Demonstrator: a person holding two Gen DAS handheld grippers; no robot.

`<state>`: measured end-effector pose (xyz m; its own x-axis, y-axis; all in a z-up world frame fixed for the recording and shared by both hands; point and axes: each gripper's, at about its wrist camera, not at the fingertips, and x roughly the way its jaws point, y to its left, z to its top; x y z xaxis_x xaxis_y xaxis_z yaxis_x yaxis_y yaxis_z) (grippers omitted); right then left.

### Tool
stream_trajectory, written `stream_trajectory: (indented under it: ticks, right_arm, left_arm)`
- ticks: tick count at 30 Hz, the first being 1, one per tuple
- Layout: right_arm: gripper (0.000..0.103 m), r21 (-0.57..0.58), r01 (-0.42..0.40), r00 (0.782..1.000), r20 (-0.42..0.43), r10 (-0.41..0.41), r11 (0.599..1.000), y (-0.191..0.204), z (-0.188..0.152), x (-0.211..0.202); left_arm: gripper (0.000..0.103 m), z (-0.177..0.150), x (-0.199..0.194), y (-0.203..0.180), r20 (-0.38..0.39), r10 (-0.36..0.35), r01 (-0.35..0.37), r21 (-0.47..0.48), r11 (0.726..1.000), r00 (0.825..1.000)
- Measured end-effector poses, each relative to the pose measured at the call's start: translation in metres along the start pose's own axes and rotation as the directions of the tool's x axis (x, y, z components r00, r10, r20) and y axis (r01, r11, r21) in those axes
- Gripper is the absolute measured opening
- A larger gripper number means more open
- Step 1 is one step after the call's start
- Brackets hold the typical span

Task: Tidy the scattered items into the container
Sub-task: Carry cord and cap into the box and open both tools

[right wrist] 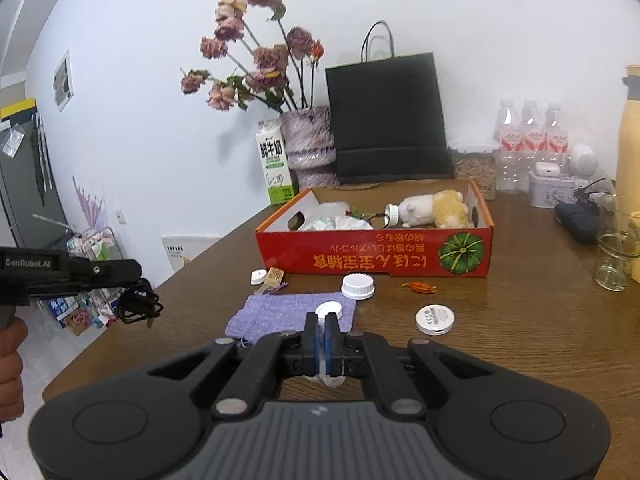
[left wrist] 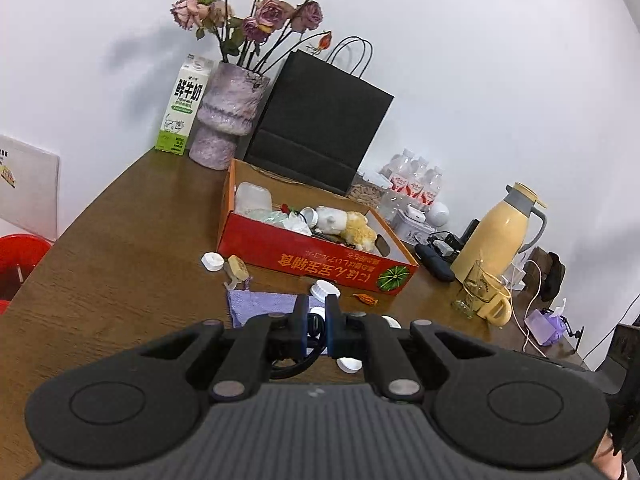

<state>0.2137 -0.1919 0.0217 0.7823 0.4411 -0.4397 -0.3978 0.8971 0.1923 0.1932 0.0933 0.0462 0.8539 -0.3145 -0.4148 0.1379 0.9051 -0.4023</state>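
Right now my left fingers (left wrist: 300, 320) are pinched on a coiled black cable (right wrist: 138, 304), whose loose loops dangle below the tips. My right fingers (right wrist: 310, 332) are pressed together on what looks like a thin clear scrap (right wrist: 330, 378); I cannot tell what it is.

Just beyond the right tips lies a purple pouch (right wrist: 280, 312) with a white cap (right wrist: 329, 310) on it. Past that are a bigger white lid (right wrist: 357, 286), a white disc (right wrist: 435, 319) and an orange husk (right wrist: 419, 287), all out on the bench (right wrist: 520, 340).

Farther ahead sits the red box (right wrist: 372, 256), partly filled, a plush toy (right wrist: 436, 208) inside.

My worry is those hanging loops. Carried low, they could drag the lids about or catch the box's near wall, and the coil might spill out. The scrap is so thin it could slip out unnoticed. An empty glass (right wrist: 612, 256) stands well right of my right fingers, so a wide swing risks toppling it.
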Motion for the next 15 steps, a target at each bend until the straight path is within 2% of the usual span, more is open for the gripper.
stream_trajectory:
  ticks: [4,8,15]
  right_arm:
    - [0.002,-0.027,0.023,0.999,0.034,-0.022,0.999,-0.001,0.009,-0.012]
    - [0.002,-0.052,0.059,0.995,0.080,-0.055,0.997,-0.009,0.031,-0.011]
    - [0.002,-0.076,0.062,0.993,0.109,-0.054,0.995,-0.031,0.100,0.039]
  left_arm:
    - [0.008,0.013,0.007,-0.008,0.004,-0.006,0.005,0.038,0.999,1.000]
    - [0.008,0.042,0.027,-0.018,0.025,-0.017,0.015,0.103,0.995,1.000]
    - [0.008,0.110,0.099,-0.021,-0.002,-0.043,0.043,0.155,0.987,0.999]
